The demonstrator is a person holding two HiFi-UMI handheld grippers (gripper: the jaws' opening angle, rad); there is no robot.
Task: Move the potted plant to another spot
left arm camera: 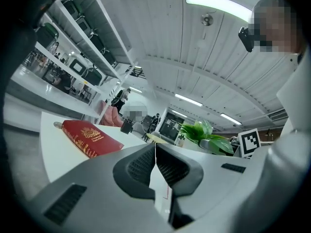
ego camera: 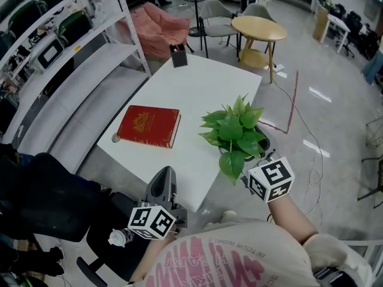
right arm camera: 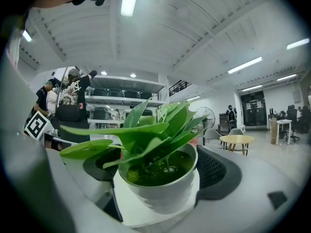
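While the right tongs [right arm camera: 158, 171] are clamped round the white pot of the potted plant [right arm camera: 158, 178], one dark ribbed pad sits on each side of it, and the plant stands upright between them. Its long axis runs straight up. The leaves fan up and out from the soil, and a couple of long ones reach off to the left in the right gripper view.

From the head view the plant [ego camera: 234, 131] is at the right-hand edge of the white table [ego camera: 197, 82], near the corner closest to the person. One big leaf droops toward that near edge. I can't tell whether the pot's base is on the table or just off it.

The left tongs [left arm camera: 155, 161] are clenched with nothing in them, the two pads meeting in a thin line. They hover off the table's near edge, well apart from the plant.

As for writing, there's no label on the pot that I can see. The red book [ego camera: 149, 125] lies flat mid-table, left of the plant, with a gold emblem on the cover. The text under it is too small to read. The marker cube [ego camera: 270, 178] on the right tongs has only black-and-white squares. The person's shirt has upside-down pink lettering, and one line looks like "IN YOUR WORLD"
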